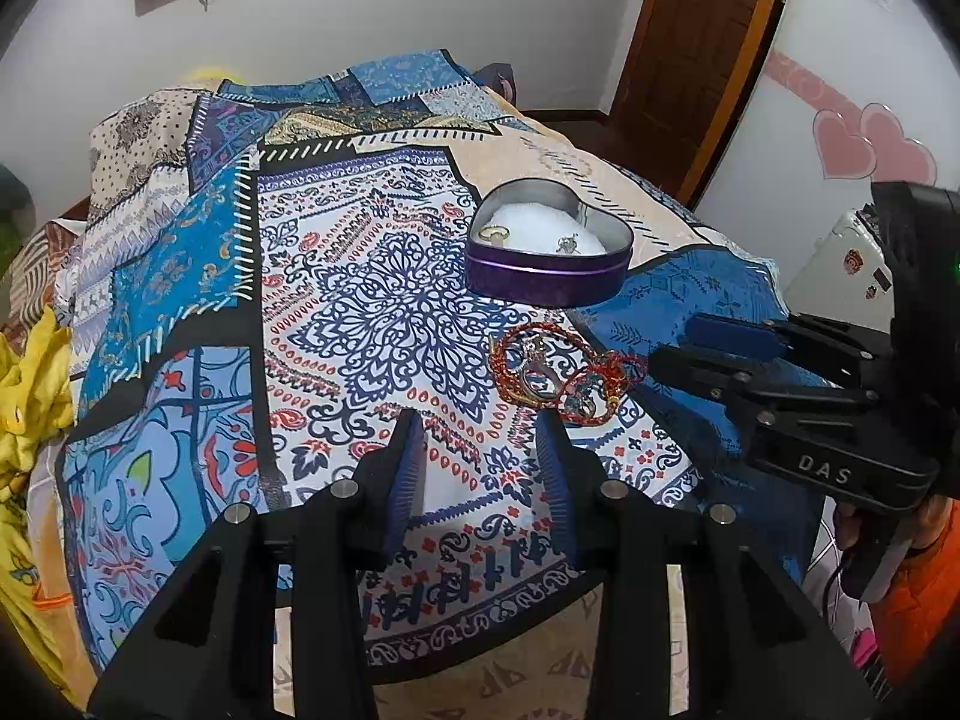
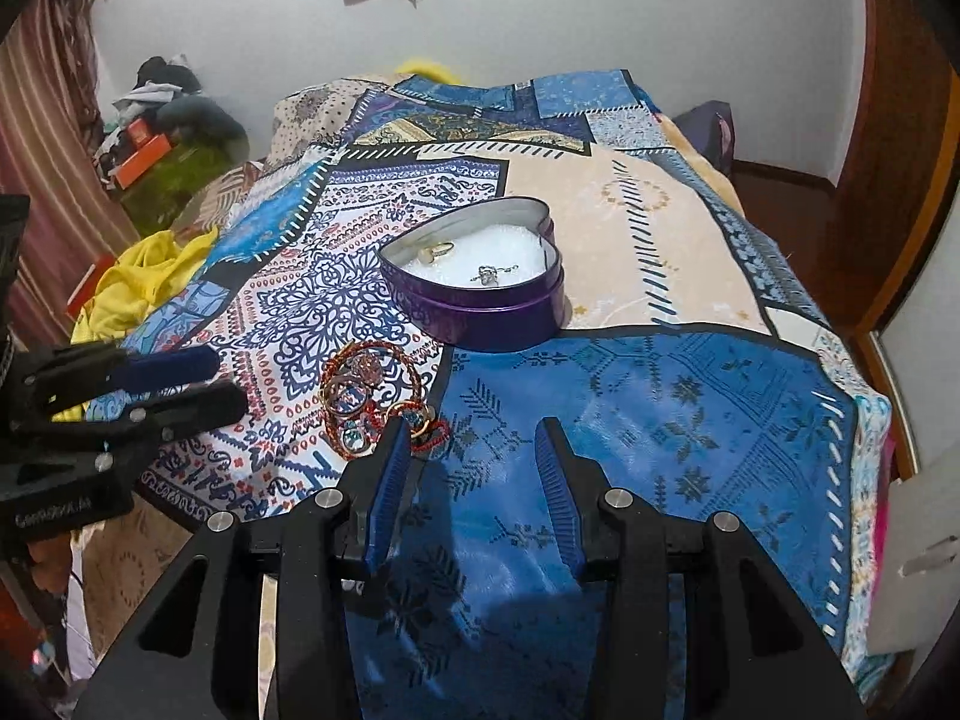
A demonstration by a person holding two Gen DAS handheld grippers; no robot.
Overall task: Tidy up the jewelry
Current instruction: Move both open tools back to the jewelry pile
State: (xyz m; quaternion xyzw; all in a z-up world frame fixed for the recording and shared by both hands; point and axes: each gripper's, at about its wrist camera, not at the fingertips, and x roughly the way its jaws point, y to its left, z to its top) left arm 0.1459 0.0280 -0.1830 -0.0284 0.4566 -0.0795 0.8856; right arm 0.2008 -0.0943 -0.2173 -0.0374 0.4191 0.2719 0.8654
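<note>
Hovering part-open, both empty — left tongs (image 1: 480, 420), right tongs (image 2: 468, 432)

The bedspread (image 1: 372, 276) is soft printed cloth, matt, with a faint plush sheen on its blue patch; the heart-shaped tin (image 1: 549, 282) is metal, glossy purple outside and dull silver on its inner wall, lined with white grainy padding (image 2: 480, 255); the bangles (image 1: 555, 372) look like shiny gold-toned metal wound with red thread; both grippers, left gripper (image 1: 480, 420) and right gripper (image 2: 471, 429), are matt black plastic with ribbed blue pads (image 2: 387, 474) and bright steel pins; the door (image 1: 690, 48) is varnished wood
</note>
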